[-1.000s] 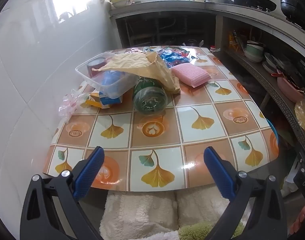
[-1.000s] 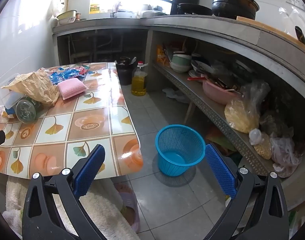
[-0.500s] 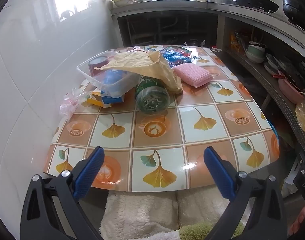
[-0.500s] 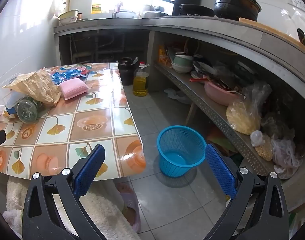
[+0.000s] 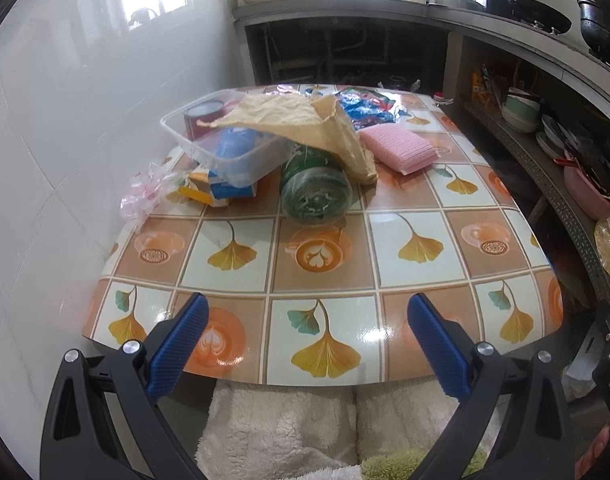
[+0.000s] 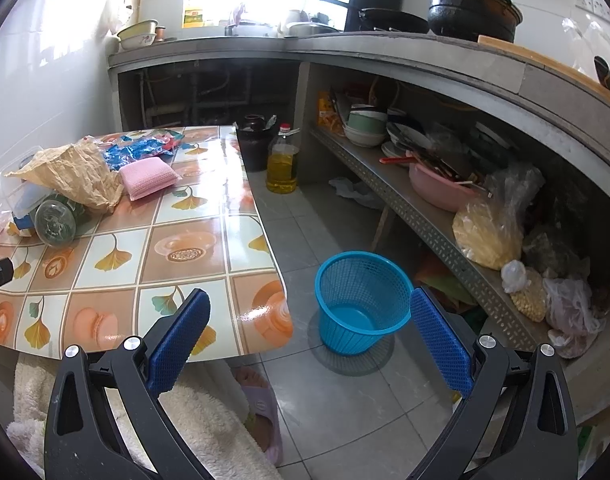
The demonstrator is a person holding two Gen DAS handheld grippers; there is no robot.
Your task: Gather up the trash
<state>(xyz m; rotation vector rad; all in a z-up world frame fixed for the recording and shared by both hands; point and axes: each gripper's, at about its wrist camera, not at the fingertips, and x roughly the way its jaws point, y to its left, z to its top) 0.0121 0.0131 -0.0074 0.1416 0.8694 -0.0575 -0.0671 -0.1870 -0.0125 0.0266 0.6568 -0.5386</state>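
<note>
A heap of trash lies at the far left of the table [image 5: 417,264]: a crumpled brown paper bag [image 5: 301,124], a green plastic bottle [image 5: 315,192] on its side, a clear plastic tub [image 5: 225,148], a yellow and blue carton [image 5: 221,190], a pink crinkled wrapper [image 5: 143,196], a pink sponge [image 5: 401,148] and blue wrappers [image 5: 365,110]. My left gripper [image 5: 307,340] hangs open over the near table edge, well short of the heap. My right gripper [image 6: 309,338] is open too, above the floor beside the table [image 6: 177,256], with an empty blue mesh basket [image 6: 361,300] just beyond it.
A white tiled wall [image 5: 57,140] borders the table's left side. A concrete counter with a lower shelf [image 6: 425,216] of bowls and bags runs along the right. An oil bottle [image 6: 281,166] and a dark pot [image 6: 256,142] stand on the floor. Fluffy white cloth [image 5: 305,428] lies below the table edge.
Both grippers have drifted slightly; the views shift a little and the table's contents sit marginally lower in frame. Nothing was grasped or moved.
</note>
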